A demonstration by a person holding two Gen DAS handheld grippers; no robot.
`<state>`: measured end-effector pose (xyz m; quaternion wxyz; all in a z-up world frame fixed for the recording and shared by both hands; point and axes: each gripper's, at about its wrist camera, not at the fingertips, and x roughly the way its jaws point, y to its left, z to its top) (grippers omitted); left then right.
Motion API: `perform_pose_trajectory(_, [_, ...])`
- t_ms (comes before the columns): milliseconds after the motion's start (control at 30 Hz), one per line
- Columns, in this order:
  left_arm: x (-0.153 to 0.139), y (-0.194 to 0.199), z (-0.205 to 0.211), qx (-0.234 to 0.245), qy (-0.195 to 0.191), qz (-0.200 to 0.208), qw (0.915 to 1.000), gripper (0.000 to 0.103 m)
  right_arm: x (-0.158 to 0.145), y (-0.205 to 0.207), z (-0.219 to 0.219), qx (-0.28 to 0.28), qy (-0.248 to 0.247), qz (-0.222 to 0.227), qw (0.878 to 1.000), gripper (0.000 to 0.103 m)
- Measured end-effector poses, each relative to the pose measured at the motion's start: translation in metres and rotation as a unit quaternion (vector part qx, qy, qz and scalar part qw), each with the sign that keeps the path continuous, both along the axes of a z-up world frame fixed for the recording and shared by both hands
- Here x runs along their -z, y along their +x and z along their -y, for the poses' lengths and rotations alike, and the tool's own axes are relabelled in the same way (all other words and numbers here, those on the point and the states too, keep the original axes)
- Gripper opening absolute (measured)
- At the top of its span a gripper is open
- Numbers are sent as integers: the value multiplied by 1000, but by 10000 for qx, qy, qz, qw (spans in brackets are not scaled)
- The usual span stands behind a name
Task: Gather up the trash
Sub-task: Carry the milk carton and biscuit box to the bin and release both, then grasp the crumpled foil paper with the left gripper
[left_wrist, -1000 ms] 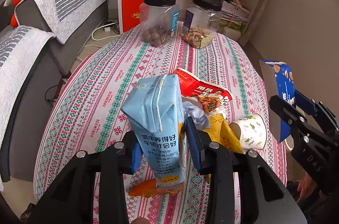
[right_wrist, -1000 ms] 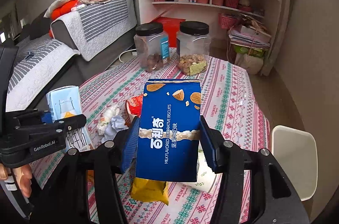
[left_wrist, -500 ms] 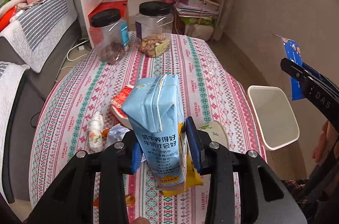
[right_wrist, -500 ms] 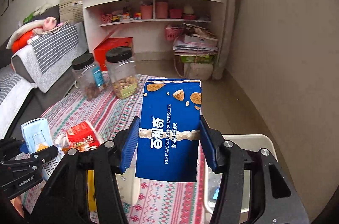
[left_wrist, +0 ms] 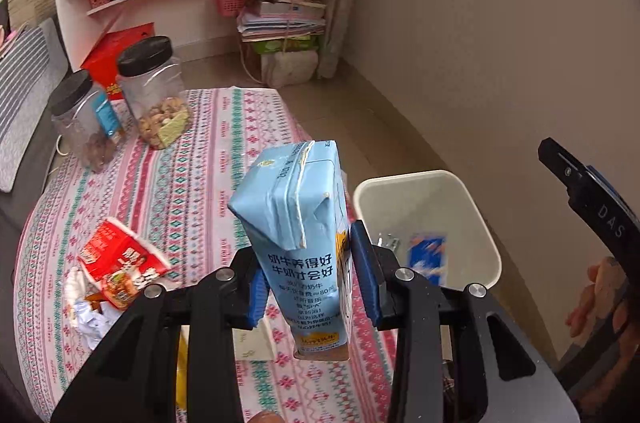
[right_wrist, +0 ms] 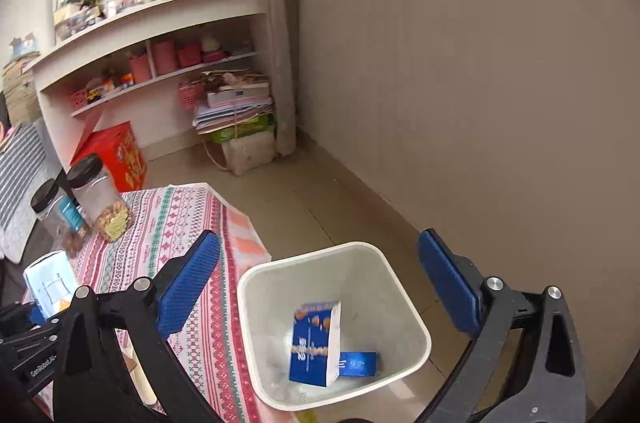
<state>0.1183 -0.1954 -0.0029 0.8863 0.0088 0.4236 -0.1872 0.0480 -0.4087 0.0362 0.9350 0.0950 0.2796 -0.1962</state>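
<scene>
My left gripper is shut on a light blue milk carton, held upright above the table's right edge, just left of the white trash bin. My right gripper is open and empty above the bin. The blue biscuit box lies inside the bin and also shows in the left wrist view. The carton shows at the left of the right wrist view. A red snack wrapper and crumpled paper lie on the table.
Two clear jars with black lids stand at the far end of the patterned tablecloth. The bin stands on the floor between table and beige wall. White shelves, a red box and a paper stack lie beyond.
My right gripper opened and the blue biscuit box dropped into the bin. Both grippers swung right towards the bin, the left one still holding the carton.
</scene>
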Motion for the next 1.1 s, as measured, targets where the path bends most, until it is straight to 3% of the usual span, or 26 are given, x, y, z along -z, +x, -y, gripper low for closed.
perform_pose_trajectory(300, [0, 15, 83, 316, -413, -283, 9982, 39, 5, -30, 47, 598, 461, 166, 9970, 96])
perform_pose_trajectory(367, [-1, 19, 95, 321, -460, -328, 9979, 57, 5, -33, 53, 687, 557, 227, 9958, 96])
perform_pose_trajectory(467, [-3, 16, 98, 315, -411, -271, 9983, 57, 5, -36, 54, 695, 670, 248, 9950, 96])
perform_pose_trajectory(667, [-16, 1, 61, -150, 164, 382, 9990, 65, 4, -28, 36, 409, 550, 206, 9974, 96])
perform_pose_trajectory(867, [-19, -17, 14, -630, 820, 992, 9897, 84, 7, -15, -4, -29, 282, 73, 9996, 96])
perform_pose_trajectory(1100, [-3, -15, -42, -1048, 1273, 712, 9837, 89, 21, 9, -62, -713, 26, -318, 9969, 96])
